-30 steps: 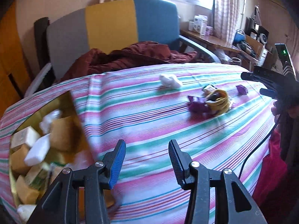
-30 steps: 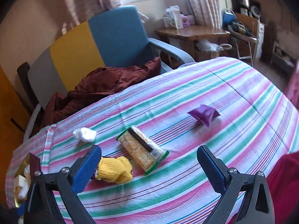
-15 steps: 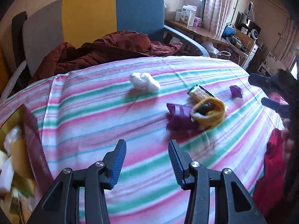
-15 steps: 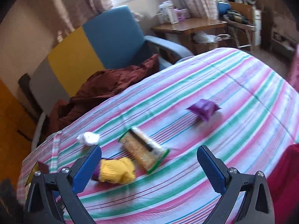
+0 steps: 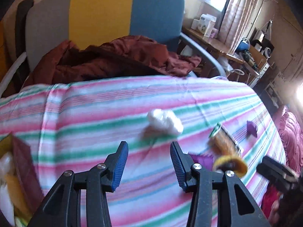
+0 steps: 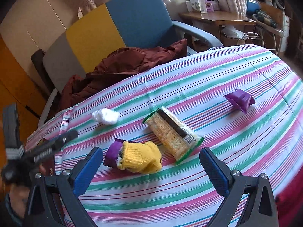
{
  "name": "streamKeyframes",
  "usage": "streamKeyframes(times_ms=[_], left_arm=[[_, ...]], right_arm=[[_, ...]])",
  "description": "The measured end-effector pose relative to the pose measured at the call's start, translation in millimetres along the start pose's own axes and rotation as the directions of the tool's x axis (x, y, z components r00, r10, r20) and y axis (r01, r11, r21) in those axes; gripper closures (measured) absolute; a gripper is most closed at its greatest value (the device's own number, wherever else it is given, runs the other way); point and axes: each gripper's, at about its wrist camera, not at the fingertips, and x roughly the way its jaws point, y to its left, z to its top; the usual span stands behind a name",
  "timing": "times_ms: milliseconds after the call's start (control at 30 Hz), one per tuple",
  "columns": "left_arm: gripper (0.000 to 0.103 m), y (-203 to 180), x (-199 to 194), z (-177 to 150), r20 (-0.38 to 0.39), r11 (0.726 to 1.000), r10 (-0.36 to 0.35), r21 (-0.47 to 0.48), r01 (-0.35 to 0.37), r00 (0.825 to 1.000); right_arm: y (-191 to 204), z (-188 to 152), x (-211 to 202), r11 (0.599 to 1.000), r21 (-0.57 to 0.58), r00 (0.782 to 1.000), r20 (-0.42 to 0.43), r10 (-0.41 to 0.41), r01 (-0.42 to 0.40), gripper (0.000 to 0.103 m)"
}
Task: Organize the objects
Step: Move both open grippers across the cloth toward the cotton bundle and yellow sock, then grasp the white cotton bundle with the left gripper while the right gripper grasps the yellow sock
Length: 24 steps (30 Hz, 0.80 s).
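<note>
1. Left gripper [image 5: 149, 163]: blue-padded jaws part-open, a modest gap, nothing between them. It hangs over bare striped cloth, pointing steeply down.
2. Right gripper [image 6: 151, 163]: jaws spread wide, empty, hovering above the near part of the pink-green-white striped tablecloth [image 6: 217, 79].
3. Nearest thing to the L gripper: the white crumpled wad of soft material [image 5: 165, 121]. It lies just beyond the fingertips, a touch to the right of the gap; no clear long axis, so approach angle matters little.
4. Nearest to the R gripper: the yellow knitted glove [image 6: 141, 157], bunched up, lying between the fingertips and slightly left of centre. It rests partly on a purple foil snack packet [image 6: 113, 151], touching it.
5. Clear-wrapped cracker pack w/ green ends [image 6: 172, 132]: just right of the glove, long axis running far-left to near-right, diagonal to the R jaws.
6. Second small purple foil packet [image 6: 240, 99]: far right, well apart from the rest.
7. Box holding sorted items [image 5: 11, 172]: near left edge, on the L gripper's side.
8. My guess: L hand suits the white wad, R hand the glove.
</note>
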Motion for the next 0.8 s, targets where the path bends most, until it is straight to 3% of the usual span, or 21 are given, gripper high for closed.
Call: streamKeyframes(times_ms=[233,500,667,800], left_arm=[[0.055,-10.2,41.6,32.8,-0.026,1.0,-0.01,0.009,0.01,1.0],[0.057,-22.5,83.5,40.7,-0.078,0.999,-0.016,0.038,0.019,0.997],[0.063,-19.3,81.4,28.5,-0.066,0.996,-0.081,0.039,0.084,0.995],[0.063,-8.1,65.1,9.6,-0.065,0.996,-0.086,0.019,0.087,0.994]], right_arm=[[1.7,1.2,0.6,1.0,-0.01,1.0,-0.006,0.006,-0.006,0.0],[-0.6,2.6,7.3,1.0,-0.01,1.0,-0.008,-0.006,0.006,0.0],[-1.4,3.3,9.9,0.999,-0.024,1.0,0.013,-0.027,0.027,0.001],[5.3,2.2,16.1,0.997,-0.064,0.999,0.012,-0.03,0.031,0.006]])
